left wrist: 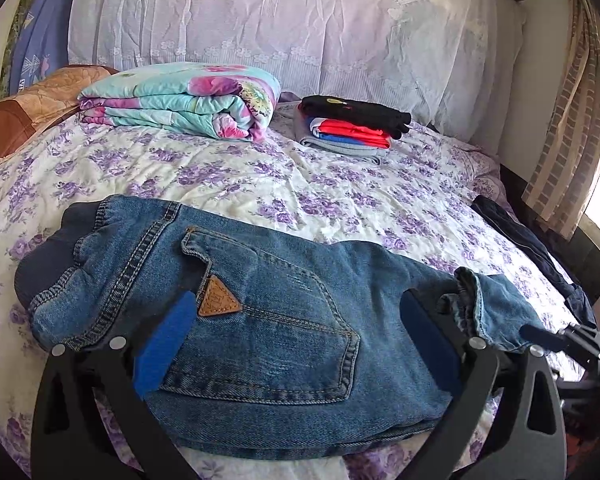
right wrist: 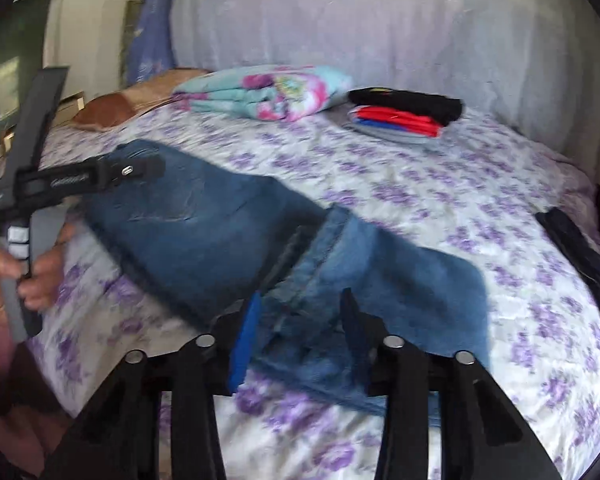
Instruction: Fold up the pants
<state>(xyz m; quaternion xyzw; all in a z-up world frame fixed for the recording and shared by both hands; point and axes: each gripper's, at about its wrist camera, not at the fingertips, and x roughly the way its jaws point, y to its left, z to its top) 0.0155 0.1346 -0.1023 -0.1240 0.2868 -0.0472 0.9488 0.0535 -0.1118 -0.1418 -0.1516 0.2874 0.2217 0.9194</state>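
Jeans (left wrist: 268, 320) lie across the near part of the bed (left wrist: 340, 196), waistband left, legs folded over. The left tool (left wrist: 296, 340) sits wide apart over the seat, fingers straddling the back pocket (left wrist: 276, 312). The right tool (right wrist: 300, 336) also stands apart over the leg cuff (right wrist: 380, 280). Folded clothes (left wrist: 352, 124) sit far right.

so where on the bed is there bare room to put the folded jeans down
The widest free patch of the purple-flowered bedspread lies between the blue denim jeans and the far row: the folded floral quilt and the stack of folded clothes. That far row is crowded; dark fabric lines the right edge.
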